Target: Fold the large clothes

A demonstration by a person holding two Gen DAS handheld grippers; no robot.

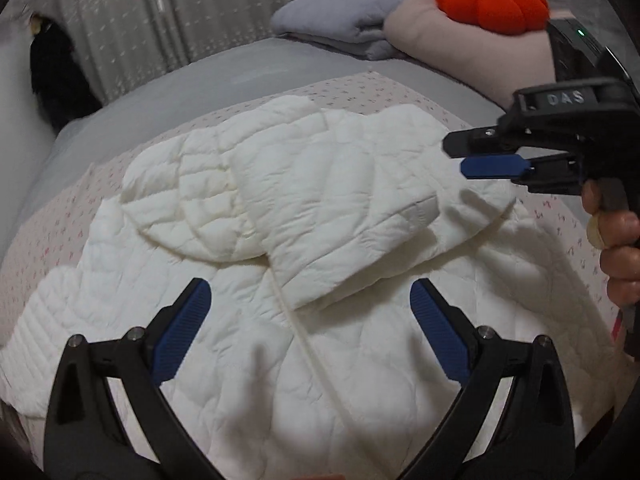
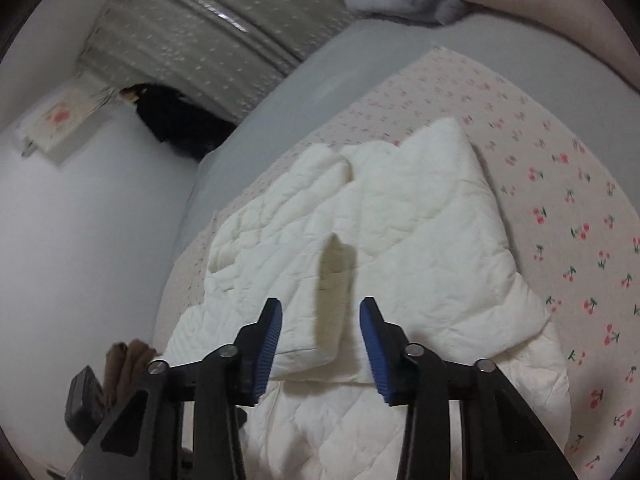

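Two sleeves of the white quilted jacket [image 1: 304, 216] already lie folded across its chest, so what you have ahead of both grippers is a padded bundle spread on the cherry-print sheet [image 2: 568, 216]. Your left gripper [image 1: 310, 320] hangs above the lower body of the garment with its jaws spread wide and nothing between them. Your right gripper [image 2: 320, 344] stands partly open over the folded sleeve cuff, the pads clear of the cloth as far as the pictures show, so neither one holds anything. For the next fold, I would judge it best to pinch the hem at both corners, through all the layers, and carry it up toward the collar in one even lift, since puffy filling tends to spring back and slide. The shell looks soft, matt and stitched in wavy lines, thick at the edges. Beyond the jacket lie the grey bedcover [image 1: 160, 112], a pink cushion [image 1: 460, 52] and an orange pumpkin plush [image 1: 492, 0]
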